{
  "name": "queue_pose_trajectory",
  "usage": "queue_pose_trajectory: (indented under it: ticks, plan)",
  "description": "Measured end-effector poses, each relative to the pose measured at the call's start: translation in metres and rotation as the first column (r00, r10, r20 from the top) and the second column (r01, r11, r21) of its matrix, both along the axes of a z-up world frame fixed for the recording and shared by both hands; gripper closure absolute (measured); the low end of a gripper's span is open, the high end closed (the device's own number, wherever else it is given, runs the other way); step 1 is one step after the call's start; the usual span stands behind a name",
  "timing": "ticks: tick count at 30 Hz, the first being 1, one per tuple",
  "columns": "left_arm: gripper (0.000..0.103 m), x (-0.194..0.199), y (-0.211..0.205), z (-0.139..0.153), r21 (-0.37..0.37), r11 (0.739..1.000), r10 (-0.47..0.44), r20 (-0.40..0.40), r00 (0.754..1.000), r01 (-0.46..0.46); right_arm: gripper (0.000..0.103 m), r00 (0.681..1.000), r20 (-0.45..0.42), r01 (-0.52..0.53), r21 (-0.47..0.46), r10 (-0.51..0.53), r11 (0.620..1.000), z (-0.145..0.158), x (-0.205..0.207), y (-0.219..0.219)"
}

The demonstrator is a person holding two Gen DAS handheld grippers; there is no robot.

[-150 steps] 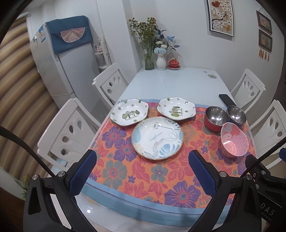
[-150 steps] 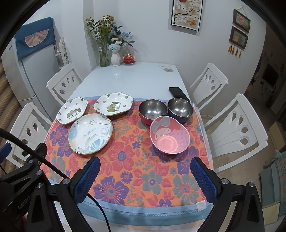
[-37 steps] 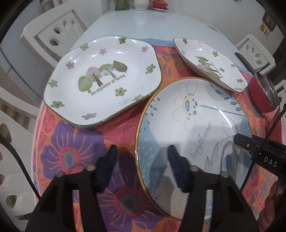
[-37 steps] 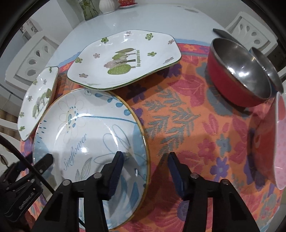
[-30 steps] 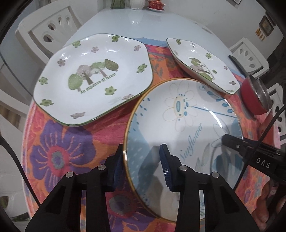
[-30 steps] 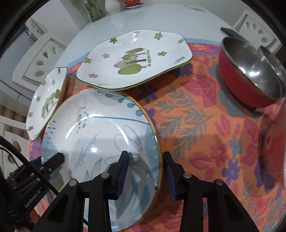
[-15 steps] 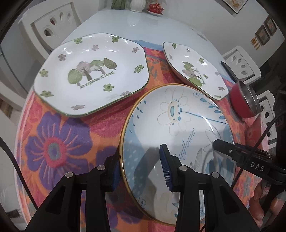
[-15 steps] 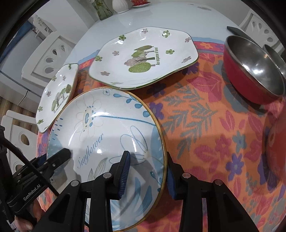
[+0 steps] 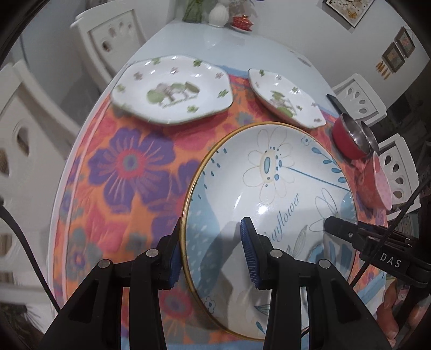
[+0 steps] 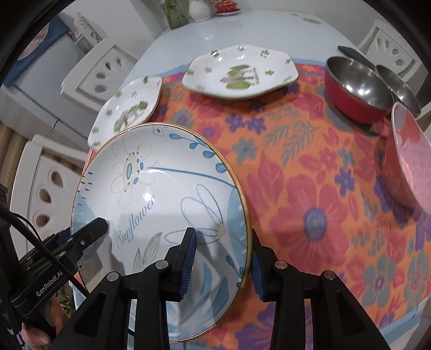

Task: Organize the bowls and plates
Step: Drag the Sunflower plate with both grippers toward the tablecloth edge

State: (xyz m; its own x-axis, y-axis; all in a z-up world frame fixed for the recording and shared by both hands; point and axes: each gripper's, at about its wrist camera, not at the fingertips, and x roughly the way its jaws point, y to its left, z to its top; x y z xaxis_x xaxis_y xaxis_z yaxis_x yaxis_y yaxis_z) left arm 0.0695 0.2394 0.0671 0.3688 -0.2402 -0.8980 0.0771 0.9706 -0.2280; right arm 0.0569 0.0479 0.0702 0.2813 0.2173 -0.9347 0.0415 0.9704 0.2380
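Observation:
The round blue-and-white sunflower plate (image 9: 269,188) (image 10: 161,188) is held off the flowered cloth by both grippers. My left gripper (image 9: 212,253) is shut on its left rim. My right gripper (image 10: 222,261) is shut on its right rim. Two white plates with green tree prints lie beyond it: one at the left (image 9: 172,90) (image 10: 129,107), one further right (image 9: 285,98) (image 10: 239,71). A red steel bowl (image 10: 355,88) (image 9: 347,140), a second steel bowl (image 10: 398,80) and a pink bowl (image 10: 409,156) (image 9: 377,185) stand at the right.
The orange flowered cloth (image 10: 309,188) covers the near part of the white table (image 9: 242,48). White chairs (image 9: 107,35) stand around it. A vase (image 9: 219,13) and a red pot (image 9: 242,21) sit at the far end. A dark phone (image 10: 353,53) lies behind the bowls.
Both grippers have closed on the sunflower plate's opposite rims and lifted it up and toward me; the other plates and bowls stay in place.

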Motion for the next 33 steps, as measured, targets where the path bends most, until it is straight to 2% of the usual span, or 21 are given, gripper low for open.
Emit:
queue_pose_trajectory:
  ticks: [8,20,27,30,33]
  plan:
    - [0.067,-0.034,0.015,-0.011,0.016,0.999,0.031,-0.028,0.999,-0.031,0.067,0.999,-0.049,-0.022,0.003,0.022,1.0,-0.017,-0.029,0.015]
    - [0.067,-0.05,0.024,-0.035,0.024,0.999,0.03,-0.073,0.997,-0.028,0.067,0.996,-0.088,-0.014,-0.03,0.011,0.999,-0.044,-0.042,0.024]
    - [0.067,-0.054,0.026,-0.036,0.037,0.999,0.022,-0.069,0.997,-0.019,0.067,0.998,-0.056,-0.019,-0.071,0.015,0.997,-0.04,-0.047,0.03]
    - [0.067,-0.056,0.031,-0.026,0.039,0.999,0.035,-0.033,0.999,-0.034,0.067,0.999,-0.026,-0.029,-0.086,0.027,0.996,-0.03,-0.052,0.031]
    - [0.067,-0.059,0.032,-0.01,0.075,0.996,0.041,0.013,0.999,-0.042,0.067,0.999,0.019,-0.045,-0.116,0.047,0.992,-0.012,-0.061,0.03]
